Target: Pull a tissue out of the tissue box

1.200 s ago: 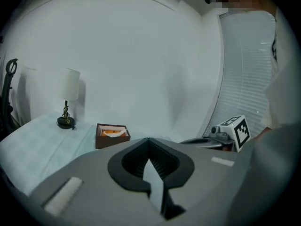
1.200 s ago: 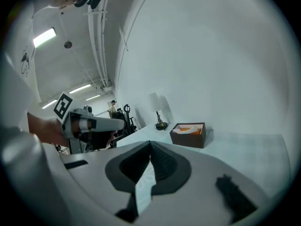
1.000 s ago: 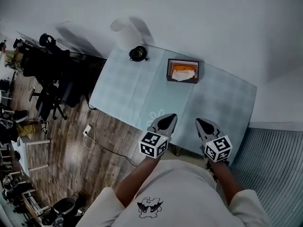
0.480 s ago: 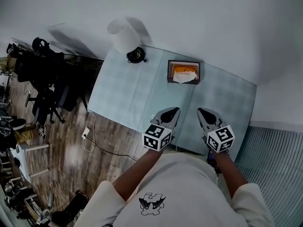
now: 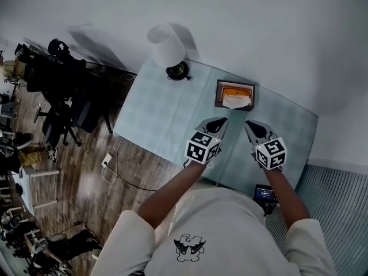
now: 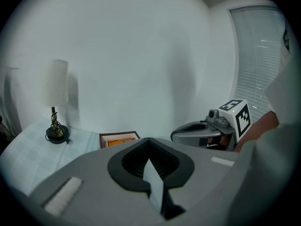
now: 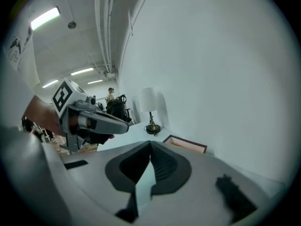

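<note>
The brown tissue box (image 5: 235,95) stands at the far side of the pale table (image 5: 167,114), with an orange inside and a white tissue (image 5: 236,102) sticking up from it. Both grippers hang side by side over the table's near half, pointing at the box and short of it. My left gripper (image 5: 218,122) is shut with nothing in it, and so is my right gripper (image 5: 252,125). The left gripper view has the box (image 6: 118,139) just beyond the closed jaw tips (image 6: 148,140). In the right gripper view the box (image 7: 186,144) lies ahead of the shut tips (image 7: 150,144).
A white-shaded lamp (image 5: 167,46) on a dark base (image 5: 178,71) stands at the table's far left corner. A small black device (image 5: 264,193) hangs at the person's right hip. Office chairs (image 5: 60,91) and cables crowd the wooden floor to the left. A white wall runs behind the table.
Both grippers have moved forward from the table's near edge toward the tissue box, staying shut. The head view has shifted with the person's step closer.
</note>
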